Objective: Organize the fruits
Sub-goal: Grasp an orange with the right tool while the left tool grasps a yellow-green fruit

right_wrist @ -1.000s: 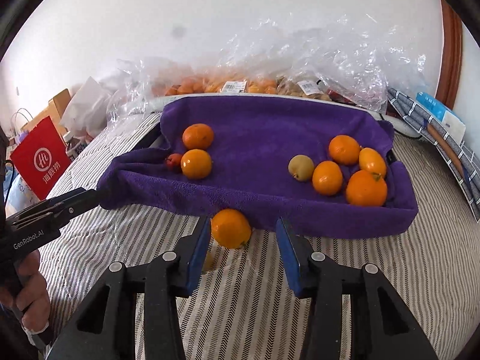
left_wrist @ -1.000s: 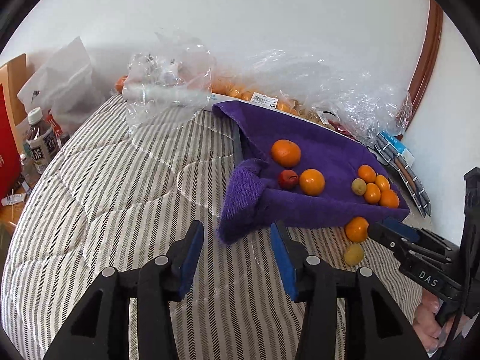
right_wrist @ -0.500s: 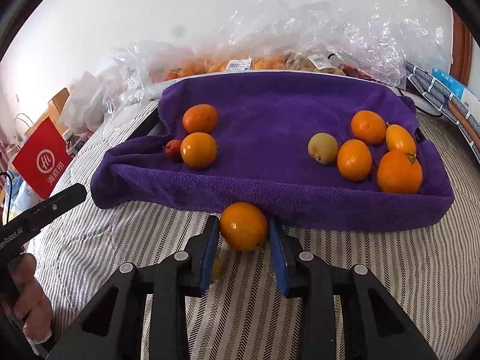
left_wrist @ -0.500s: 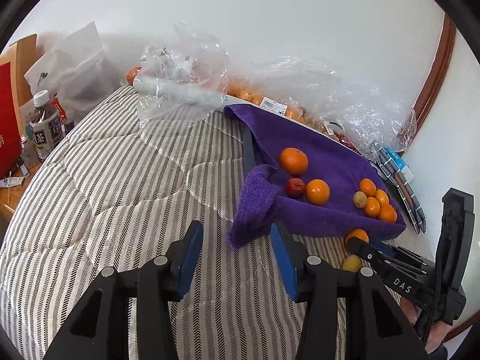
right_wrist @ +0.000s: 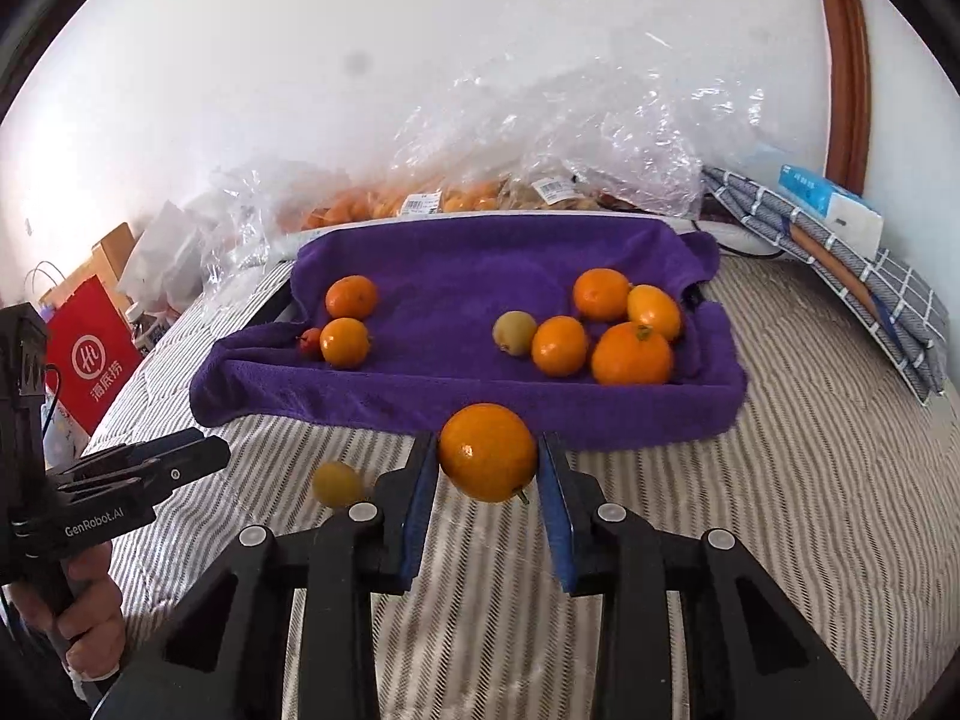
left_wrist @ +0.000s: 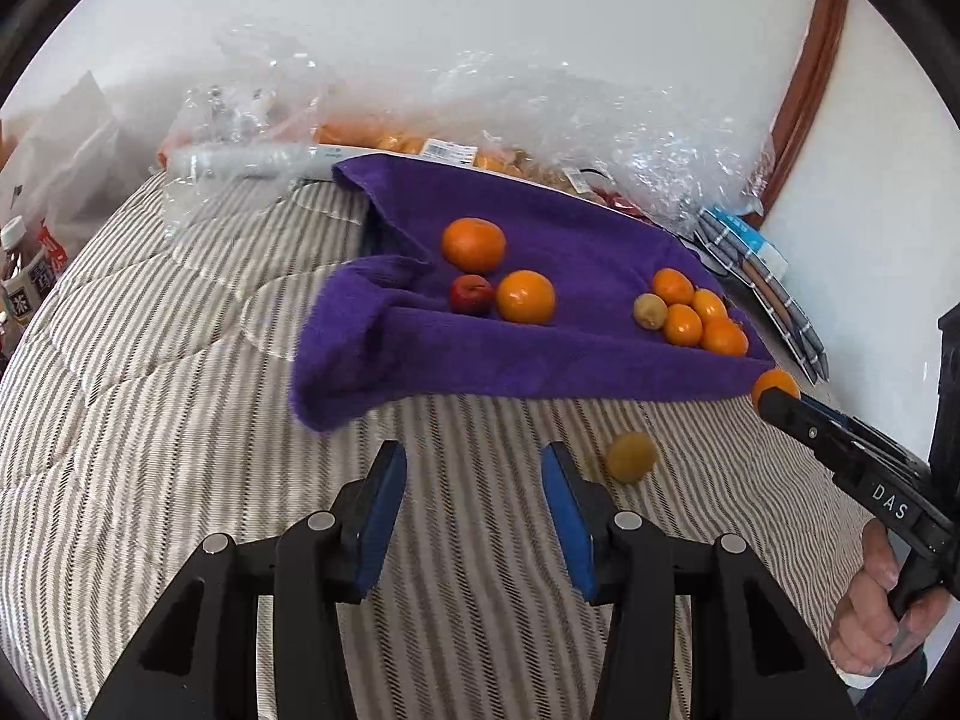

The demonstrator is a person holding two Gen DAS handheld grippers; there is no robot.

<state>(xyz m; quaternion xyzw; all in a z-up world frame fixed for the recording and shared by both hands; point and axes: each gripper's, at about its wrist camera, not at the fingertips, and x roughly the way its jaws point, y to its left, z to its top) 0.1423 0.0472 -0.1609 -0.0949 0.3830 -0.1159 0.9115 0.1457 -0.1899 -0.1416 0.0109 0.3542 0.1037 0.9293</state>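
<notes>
Right tool (right_wrist: 487, 483) pinching orange (right_wrist: 487, 451), just short of purple towel (right_wrist: 456, 384).
Towel dead ahead; left tool (left_wrist: 474, 516) spread, empty, yellow fruit (left_wrist: 630, 456) just right of it on bed (left_wrist: 150, 420).

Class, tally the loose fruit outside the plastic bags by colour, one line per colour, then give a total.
Orange: 7, six on the purple towel and one in the right gripper
Yellow-green: 2, one on the towel, one on the striped bedcover
Red: 1
Total: 10
</notes>
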